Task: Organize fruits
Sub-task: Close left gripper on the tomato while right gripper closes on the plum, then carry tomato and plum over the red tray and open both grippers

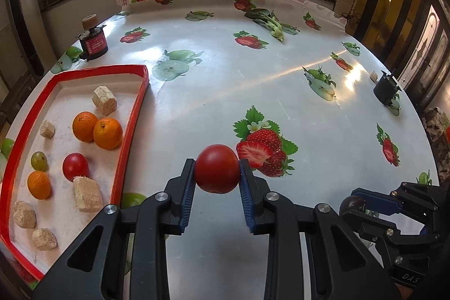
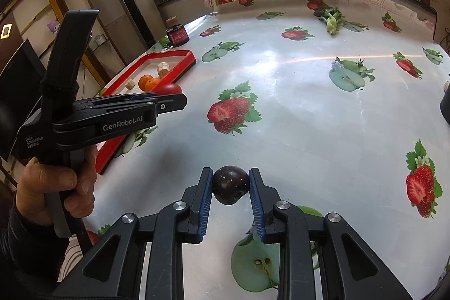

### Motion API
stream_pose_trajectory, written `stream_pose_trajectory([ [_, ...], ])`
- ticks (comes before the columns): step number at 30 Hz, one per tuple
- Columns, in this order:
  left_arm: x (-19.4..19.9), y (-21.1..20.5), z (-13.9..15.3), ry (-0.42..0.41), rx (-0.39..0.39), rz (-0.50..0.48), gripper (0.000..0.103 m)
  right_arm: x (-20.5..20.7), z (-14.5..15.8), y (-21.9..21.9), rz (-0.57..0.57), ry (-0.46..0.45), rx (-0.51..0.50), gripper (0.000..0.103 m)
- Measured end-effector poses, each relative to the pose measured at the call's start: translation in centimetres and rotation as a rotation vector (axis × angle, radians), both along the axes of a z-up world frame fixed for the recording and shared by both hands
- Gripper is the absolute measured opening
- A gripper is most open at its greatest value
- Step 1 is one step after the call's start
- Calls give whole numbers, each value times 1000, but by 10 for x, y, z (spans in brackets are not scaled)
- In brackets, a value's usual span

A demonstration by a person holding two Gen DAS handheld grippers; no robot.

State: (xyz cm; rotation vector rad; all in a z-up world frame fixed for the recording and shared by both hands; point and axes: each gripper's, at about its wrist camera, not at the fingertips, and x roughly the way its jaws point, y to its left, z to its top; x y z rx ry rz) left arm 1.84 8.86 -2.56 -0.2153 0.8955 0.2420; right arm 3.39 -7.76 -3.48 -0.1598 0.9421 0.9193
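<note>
Left claw (image 1: 216,169): clenched on a tomato (image 1: 216,168), blue ribbed pads at its widest girth, held above the counter (image 1: 213,80) just right of the tray (image 1: 132,128).

Right claw (image 2: 231,184): clenched on a plum (image 2: 231,184), pads on opposite flanks, low over the counter, well apart from the tray.

Tomato: round, glossy red, smooth taut skin. Judged light, slippery and easily bruised; a grip across the middle with gentle pressure suits it.

Plum: small, near-black, speckled skin with a dimple showing. Judged firmer than the tomato but still soft-fleshed; likely to roll if set down carelessly.

Tray: shallow, red rim, pale gritty floor. Holds three oranges (image 1: 107,133) with pebbled peel, a second tomato (image 1: 75,166), a green grape-like fruit (image 1: 39,160), and several beige porous blocks (image 1: 104,100).

Counter: covered in glossy oilcloth printed with strawberries and apples; slick, so round fruit may wander on it.

Elsewhere: leafy greens (image 1: 267,20) at the far edge; a dark red jar (image 1: 94,44) beyond the tray.
</note>
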Motion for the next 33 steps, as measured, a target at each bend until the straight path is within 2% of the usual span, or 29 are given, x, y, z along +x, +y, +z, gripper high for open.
stream_pose_trajectory([
  [17, -51, 50, 16, -37, 30, 122, 27, -9, 32, 91, 127, -85, 52, 26],
  [33, -68, 92, 14, -27, 31, 208, 27, -9, 41, 152, 204, -90, 77, 26],
])
